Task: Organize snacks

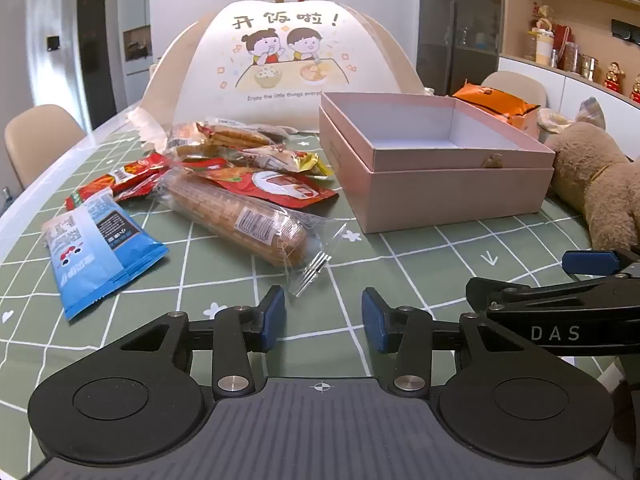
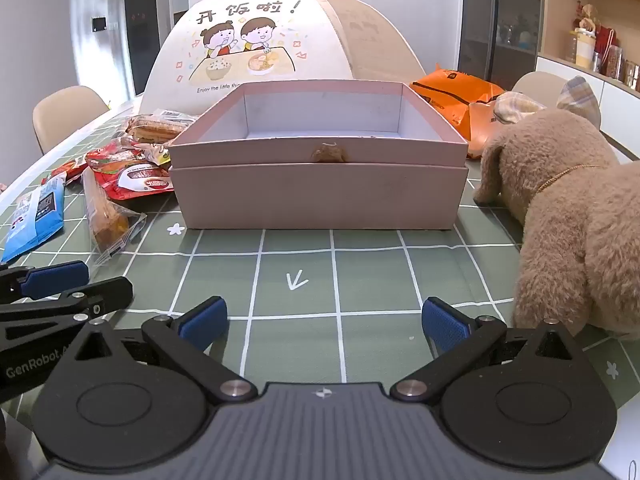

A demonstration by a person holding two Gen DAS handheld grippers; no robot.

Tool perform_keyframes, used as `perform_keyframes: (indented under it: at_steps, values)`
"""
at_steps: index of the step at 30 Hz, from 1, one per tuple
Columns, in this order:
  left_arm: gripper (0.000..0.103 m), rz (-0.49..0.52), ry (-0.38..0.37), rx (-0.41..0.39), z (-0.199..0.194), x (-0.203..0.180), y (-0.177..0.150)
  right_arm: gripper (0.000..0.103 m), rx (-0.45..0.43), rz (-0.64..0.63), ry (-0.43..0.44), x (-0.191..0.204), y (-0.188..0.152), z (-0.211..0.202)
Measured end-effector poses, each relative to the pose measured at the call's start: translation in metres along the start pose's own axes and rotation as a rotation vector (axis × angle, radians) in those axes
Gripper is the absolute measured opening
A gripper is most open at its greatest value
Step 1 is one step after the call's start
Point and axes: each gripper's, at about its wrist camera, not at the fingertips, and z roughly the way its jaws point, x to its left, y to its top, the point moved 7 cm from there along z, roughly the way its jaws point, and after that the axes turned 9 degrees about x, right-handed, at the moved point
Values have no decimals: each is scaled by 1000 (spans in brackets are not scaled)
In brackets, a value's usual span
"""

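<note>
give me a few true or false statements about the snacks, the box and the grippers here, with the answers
1. The pink box is empty. True.
2. The snack packets lie to the right of the box. False: the pile, with the long bread packet and the blue packet, lies to its left on the checked tablecloth.
3. The left gripper holds a snack. False: its jaws stand apart with nothing between them.
4. The right gripper is open and empty. True.
5. A plush dog sits to the right of the box. True.
6. The box has its lid on top. False: it is open at the top.
</note>
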Motion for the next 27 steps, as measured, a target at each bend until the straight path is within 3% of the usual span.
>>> perform_keyframes:
  at_steps: [27]
  values:
    - [49, 2, 2, 2, 0, 0, 0, 103, -1, 2, 1, 1, 1, 2]
